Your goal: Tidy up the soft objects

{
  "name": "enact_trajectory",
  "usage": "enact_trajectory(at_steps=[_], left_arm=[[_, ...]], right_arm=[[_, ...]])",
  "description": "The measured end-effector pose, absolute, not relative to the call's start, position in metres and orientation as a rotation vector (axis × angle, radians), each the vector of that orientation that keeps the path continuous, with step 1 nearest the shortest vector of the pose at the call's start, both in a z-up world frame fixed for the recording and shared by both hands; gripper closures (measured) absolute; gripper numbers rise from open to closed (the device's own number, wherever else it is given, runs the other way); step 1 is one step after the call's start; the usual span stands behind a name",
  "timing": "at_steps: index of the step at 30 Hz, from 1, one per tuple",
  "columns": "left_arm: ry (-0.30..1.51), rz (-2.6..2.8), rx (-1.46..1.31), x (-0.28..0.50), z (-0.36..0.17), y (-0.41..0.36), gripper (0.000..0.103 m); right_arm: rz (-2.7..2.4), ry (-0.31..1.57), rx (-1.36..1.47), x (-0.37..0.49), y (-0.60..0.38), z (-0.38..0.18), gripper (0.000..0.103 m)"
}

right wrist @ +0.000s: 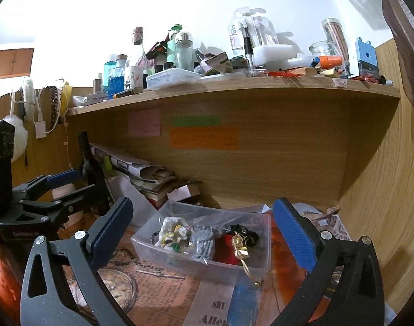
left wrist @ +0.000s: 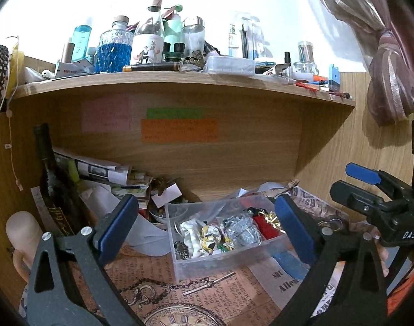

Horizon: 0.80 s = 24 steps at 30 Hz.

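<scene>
1. Box [left wrist: 223, 255] [right wrist: 179, 252] of clear plastic is sitting on the printed paper [left wrist: 207, 298] [right wrist: 158, 293] that is covering the desk, under the wooden shelf [left wrist: 179, 84] [right wrist: 234, 89]. This box is serving as the landmark for all entries below.
2. Soft things are lying inside the box: a white and yellow cloth bundle [left wrist: 204, 237] [right wrist: 174, 233] toward its left side, a grey knitted piece [left wrist: 242, 229] [right wrist: 204, 241] in the middle, and a red pouch [left wrist: 265, 225] [right wrist: 228, 252] with a gold ribbon [left wrist: 273, 218] [right wrist: 240, 247] toward its right side. A dark chain [left wrist: 181, 248] is lying in the box's near left corner.
3. Left gripper [left wrist: 207, 233] is hovering in front of the box with its jaws standing wide apart, one blue pad on each side of the box, gripping nothing. In the right wrist view it [right wrist: 71, 182] is showing to the left of the box, jaws apart.
4. Right gripper [right wrist: 204, 236] is likewise facing the box, jaws spread wide to either side of it and holding nothing. In the left wrist view it [left wrist: 353, 184] is appearing to the right of the box.
5. Dark bottle [left wrist: 48, 174] [right wrist: 87, 163] is standing behind and left of the box, beside a heap of papers [left wrist: 103, 174] [right wrist: 141, 171].
6. Bottles and jars [left wrist: 141, 43] [right wrist: 158, 54] are crowding the shelf above the box.
7. Pink [left wrist: 106, 112] [right wrist: 144, 122], green [left wrist: 174, 113] [right wrist: 196, 121] and orange [left wrist: 179, 130] [right wrist: 204, 137] notes are sticking to the back panel above the box.
</scene>
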<state>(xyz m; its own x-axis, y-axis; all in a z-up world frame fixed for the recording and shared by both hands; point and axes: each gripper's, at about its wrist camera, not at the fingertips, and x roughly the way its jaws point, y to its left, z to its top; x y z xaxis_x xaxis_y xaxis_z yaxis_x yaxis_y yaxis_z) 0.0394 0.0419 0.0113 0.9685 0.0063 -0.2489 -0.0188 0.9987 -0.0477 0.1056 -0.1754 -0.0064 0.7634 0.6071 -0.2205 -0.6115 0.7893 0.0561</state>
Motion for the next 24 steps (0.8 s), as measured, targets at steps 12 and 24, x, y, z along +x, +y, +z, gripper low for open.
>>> enact_trajectory(at_steps=[12, 24], left_arm=[[0.255, 0.017, -0.05, 0.0409, 0.0088, 0.0428, 0.0], [0.261, 0.014, -0.051, 0.0416, 0.0069, 0.0425, 0.0]], right_arm=[[0.666, 0.224, -0.024, 0.1031, -0.1744, -0.0065, 0.0], [0.675, 0.218, -0.027, 0.0999, -0.1718, -0.0059, 0.0]])
